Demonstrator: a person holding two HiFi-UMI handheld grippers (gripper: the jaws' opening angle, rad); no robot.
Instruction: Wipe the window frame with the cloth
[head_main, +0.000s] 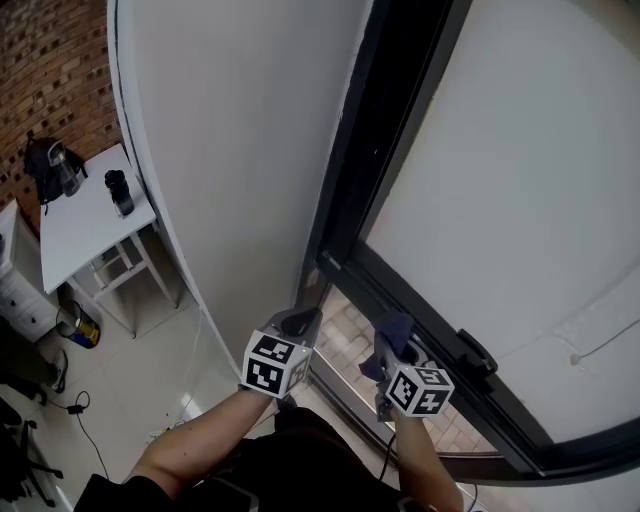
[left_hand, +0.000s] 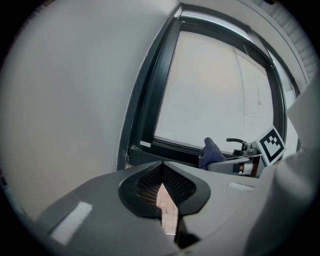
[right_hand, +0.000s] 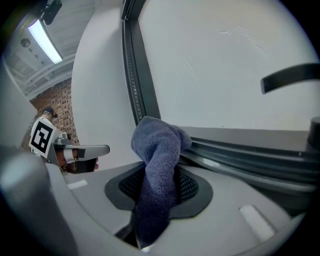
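Note:
A black window frame (head_main: 352, 200) runs up beside the white wall, and its bottom rail (head_main: 420, 305) slants down to the right. My right gripper (head_main: 392, 338) is shut on a blue-grey cloth (right_hand: 159, 150). The cloth's bunched top lies against the bottom rail (right_hand: 240, 150), close to the frame's lower corner. From the left gripper view the cloth (left_hand: 210, 152) shows as a small lump on the rail. My left gripper (head_main: 297, 322) hovers just left of the right one, near that corner. Its jaws (left_hand: 161, 170) meet at the tips with nothing between them.
A black window handle (head_main: 475, 350) sticks out of the rail right of the cloth. The curved white wall (head_main: 240, 150) stands close on the left. Below at far left are a white table (head_main: 85, 225) with a dark bottle (head_main: 120, 192), a backpack (head_main: 48, 165) and a brick wall (head_main: 50, 70).

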